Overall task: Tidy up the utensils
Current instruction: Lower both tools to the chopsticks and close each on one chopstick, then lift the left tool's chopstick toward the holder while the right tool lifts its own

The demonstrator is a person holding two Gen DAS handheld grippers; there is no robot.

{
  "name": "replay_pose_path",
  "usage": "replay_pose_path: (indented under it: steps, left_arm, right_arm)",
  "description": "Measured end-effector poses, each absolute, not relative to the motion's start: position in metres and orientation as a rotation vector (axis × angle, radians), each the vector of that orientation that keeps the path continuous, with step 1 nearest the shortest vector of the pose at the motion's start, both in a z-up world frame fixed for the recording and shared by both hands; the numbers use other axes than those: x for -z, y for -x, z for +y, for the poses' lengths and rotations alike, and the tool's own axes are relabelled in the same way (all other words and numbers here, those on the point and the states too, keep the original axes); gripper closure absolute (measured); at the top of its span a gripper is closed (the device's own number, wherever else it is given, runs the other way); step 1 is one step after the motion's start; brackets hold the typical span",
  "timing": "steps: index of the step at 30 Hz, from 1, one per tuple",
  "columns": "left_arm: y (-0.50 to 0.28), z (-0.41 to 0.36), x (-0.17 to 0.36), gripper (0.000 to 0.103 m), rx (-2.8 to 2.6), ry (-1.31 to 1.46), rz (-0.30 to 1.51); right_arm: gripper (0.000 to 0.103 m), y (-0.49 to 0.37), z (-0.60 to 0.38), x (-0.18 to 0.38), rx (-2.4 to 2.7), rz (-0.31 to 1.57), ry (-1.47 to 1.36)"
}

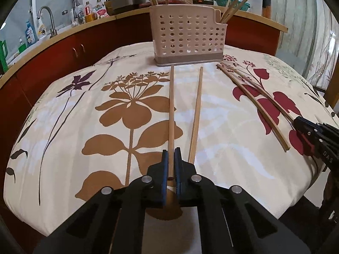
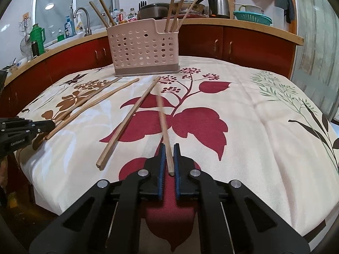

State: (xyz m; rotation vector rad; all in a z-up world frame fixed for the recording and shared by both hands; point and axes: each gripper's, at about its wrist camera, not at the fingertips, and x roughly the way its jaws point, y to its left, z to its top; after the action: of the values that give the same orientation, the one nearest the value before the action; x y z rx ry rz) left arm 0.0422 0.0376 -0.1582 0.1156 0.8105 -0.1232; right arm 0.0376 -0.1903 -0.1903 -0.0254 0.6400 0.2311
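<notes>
Left wrist view | your left gripper (image 1: 171,165) clamps chopstick (image 1: 171,114), axis toward 12 | holder (image 1: 186,36) at 12 | right gripper (image 2: 168,160) pinches its stick (image 2: 164,127)

Both grippers were matte black plastic linkages with blue ribbed pads and round silver pivot pins. Left gripper (image 1: 171,163), seen beside the tablecloth (image 2: 254,110), carried white "GenRobot.AI" lettering; right gripper (image 2: 168,158) carried "DAS" lettering.
</notes>
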Motion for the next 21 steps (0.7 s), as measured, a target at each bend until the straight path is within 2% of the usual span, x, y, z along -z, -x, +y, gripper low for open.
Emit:
replay_pose_path:
  steps: [21]
  left_arm:
    - [-0.016, 0.034, 0.105, 0.097, 0.092, -0.120, 0.621]
  right_arm:
    - [0.097, -0.014, -0.186, 0.136, -0.243, 0.480, 0.054]
